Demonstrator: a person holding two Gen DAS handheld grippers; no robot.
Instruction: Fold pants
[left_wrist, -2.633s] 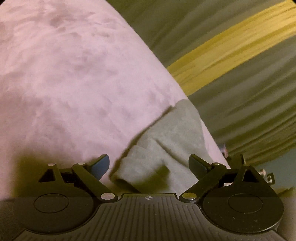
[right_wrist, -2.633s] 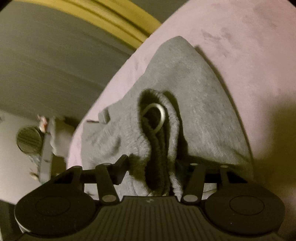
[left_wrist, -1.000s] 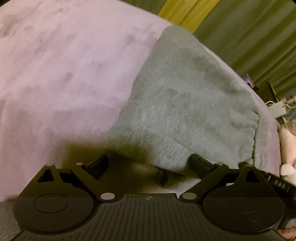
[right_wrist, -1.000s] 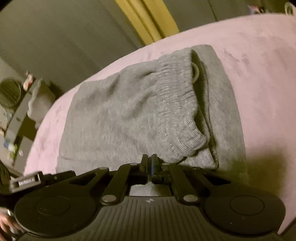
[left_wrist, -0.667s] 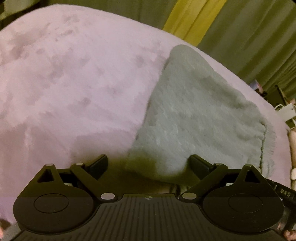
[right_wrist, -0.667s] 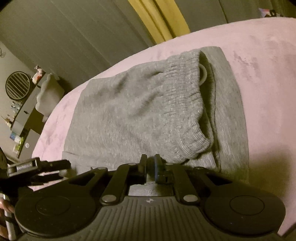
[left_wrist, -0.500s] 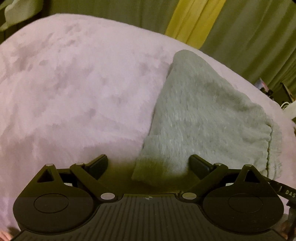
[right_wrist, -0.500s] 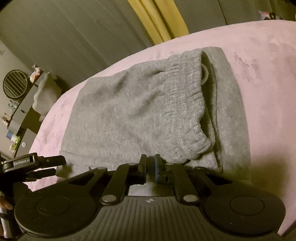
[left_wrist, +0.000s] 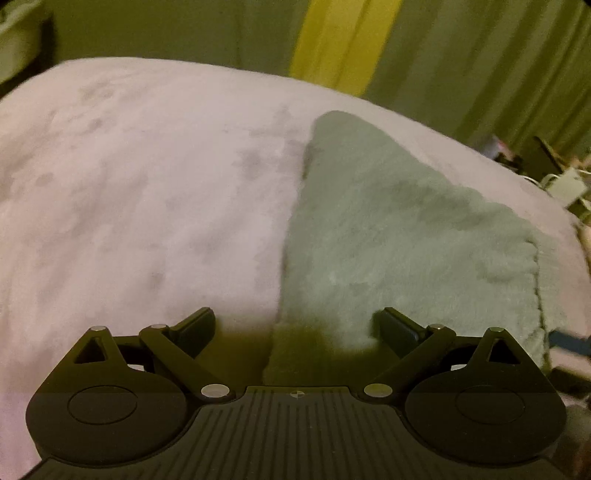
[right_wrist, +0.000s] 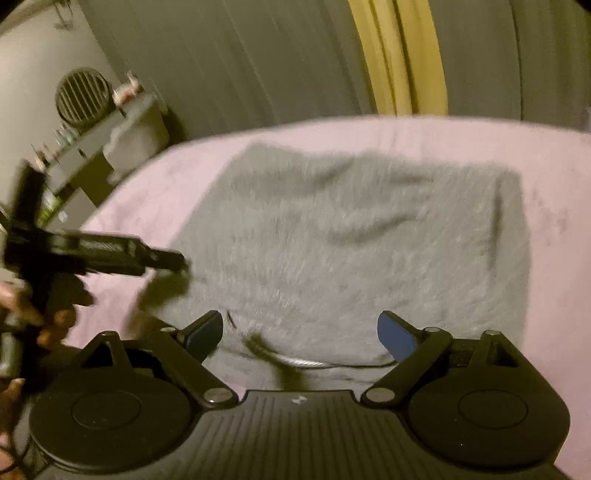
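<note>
The grey pants lie folded into a flat rectangle on the pink bed cover. A drawstring shows at their near edge. My right gripper is open and empty just above that near edge. My left gripper is open and empty over the near left corner of the pants. The left gripper also shows in the right wrist view, held off the left side of the pants.
The pink cover spreads wide to the left of the pants. Grey and yellow curtains hang behind the bed. A shelf with small items and a round vent stands at the far left.
My right gripper has opened, let go of the waistband and drawn back; the pants now lie flat. My left gripper stayed open and has pulled back from the pants.
</note>
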